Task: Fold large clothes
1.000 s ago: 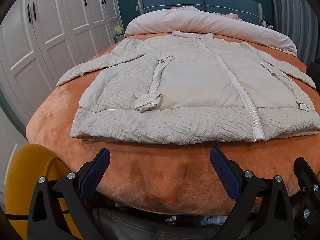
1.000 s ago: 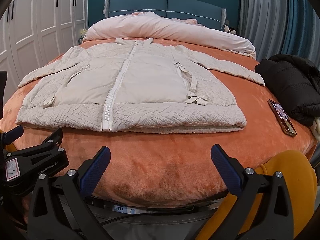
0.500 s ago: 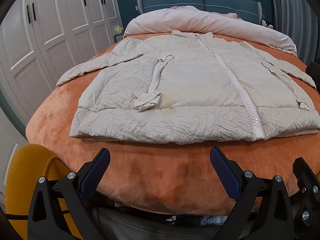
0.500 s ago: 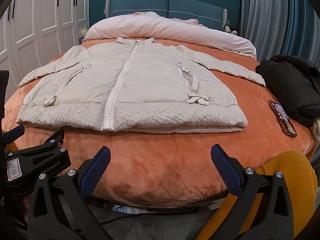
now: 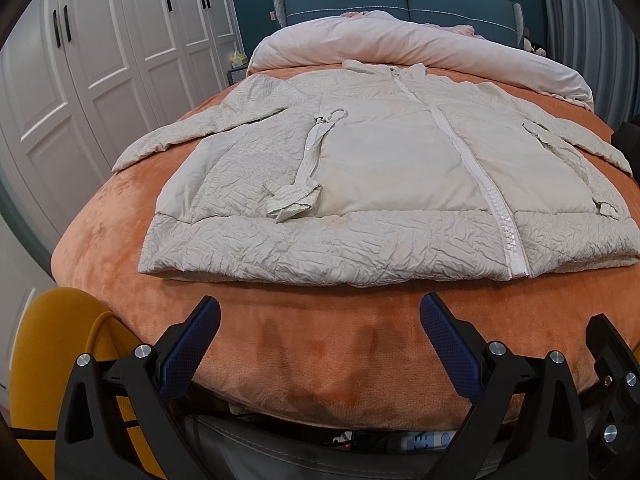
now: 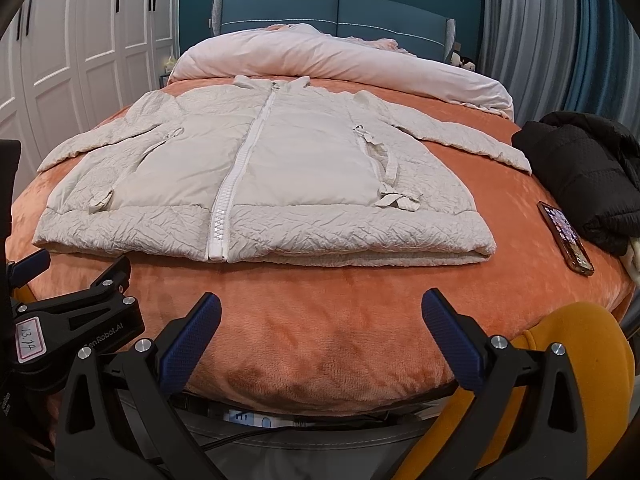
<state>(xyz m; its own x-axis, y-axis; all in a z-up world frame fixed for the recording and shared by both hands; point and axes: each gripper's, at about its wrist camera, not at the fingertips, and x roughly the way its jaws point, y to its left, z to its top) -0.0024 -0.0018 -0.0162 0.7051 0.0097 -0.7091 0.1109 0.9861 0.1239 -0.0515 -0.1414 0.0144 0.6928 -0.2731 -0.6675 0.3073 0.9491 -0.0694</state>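
Note:
A cream puffer jacket (image 5: 384,184) (image 6: 264,184) lies flat and zipped on the orange bedspread (image 5: 320,344), hem toward me, both sleeves spread outward. Its white zipper (image 6: 236,184) runs down the middle. My left gripper (image 5: 318,334) hovers open over the near edge of the bed, short of the hem, with nothing between its blue pads. Over the same edge my right gripper (image 6: 320,332) is also open and holds nothing. The left gripper's body (image 6: 72,320) shows at the lower left of the right wrist view.
A black jacket (image 6: 580,168) and a phone (image 6: 566,238) lie on the bed's right side. A rolled pink duvet (image 6: 340,60) lies across the head of the bed. White wardrobes (image 5: 100,60) stand at the left. A yellow chair (image 5: 52,360) (image 6: 576,380) is close behind the grippers.
Both grippers have eased slightly back or down; the jacket sits a touch higher in each view. Nothing was taken hold of.

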